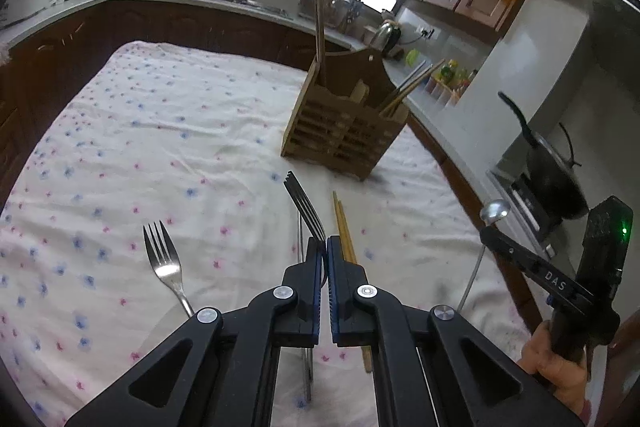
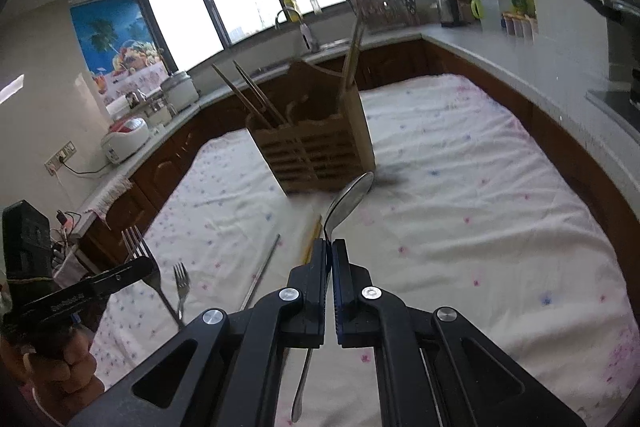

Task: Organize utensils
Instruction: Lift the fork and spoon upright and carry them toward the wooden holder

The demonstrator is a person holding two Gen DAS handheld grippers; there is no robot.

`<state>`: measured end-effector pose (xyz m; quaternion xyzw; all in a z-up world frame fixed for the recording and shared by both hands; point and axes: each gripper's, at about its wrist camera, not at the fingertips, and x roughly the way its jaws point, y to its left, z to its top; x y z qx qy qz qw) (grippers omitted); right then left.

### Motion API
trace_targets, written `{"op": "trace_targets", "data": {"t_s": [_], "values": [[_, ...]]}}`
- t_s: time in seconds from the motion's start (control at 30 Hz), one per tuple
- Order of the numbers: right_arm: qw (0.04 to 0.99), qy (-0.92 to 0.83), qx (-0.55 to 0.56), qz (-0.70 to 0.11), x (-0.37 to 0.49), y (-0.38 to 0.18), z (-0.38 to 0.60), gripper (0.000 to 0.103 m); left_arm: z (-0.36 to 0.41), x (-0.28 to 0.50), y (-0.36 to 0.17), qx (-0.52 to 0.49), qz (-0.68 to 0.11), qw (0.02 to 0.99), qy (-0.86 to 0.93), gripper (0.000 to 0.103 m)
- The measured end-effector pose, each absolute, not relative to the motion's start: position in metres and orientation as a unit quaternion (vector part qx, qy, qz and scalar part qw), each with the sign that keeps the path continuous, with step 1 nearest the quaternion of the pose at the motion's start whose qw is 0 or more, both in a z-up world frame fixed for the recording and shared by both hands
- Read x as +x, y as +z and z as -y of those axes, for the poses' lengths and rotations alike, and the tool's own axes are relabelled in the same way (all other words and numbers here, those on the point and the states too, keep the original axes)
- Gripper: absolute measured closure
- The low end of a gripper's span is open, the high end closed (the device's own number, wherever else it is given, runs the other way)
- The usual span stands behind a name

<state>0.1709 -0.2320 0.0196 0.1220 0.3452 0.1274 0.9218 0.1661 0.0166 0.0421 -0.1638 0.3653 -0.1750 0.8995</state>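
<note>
The left gripper is clamped on a dark steel fork, tines pointing up and away toward the slatted wooden utensil caddy, which stands upper right of centre on the white floral tablecloth. The right gripper is pinched on a shiny steel spoon, its bowl tilted toward the same caddy, at upper centre of the right wrist view. Both held utensils lie with their long axes roughly along the grippers' fingers, aimed at the caddy; neither is clearly nearer. On the cloth rest a second silver fork, lower left, and a pair of wooden chopsticks just beside the left gripper.
</note>
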Motion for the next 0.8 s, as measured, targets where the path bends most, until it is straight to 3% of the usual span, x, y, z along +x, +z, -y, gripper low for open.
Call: {"op": "trace_targets", "data": {"t_s": [0.8], "values": [[0.941,0.115,0.126,-0.292,0.192,0.039,0.240,0.100,-0.027,0.184,0.075,-0.175,-0.312,0.917,-0.178,0.102]]}}
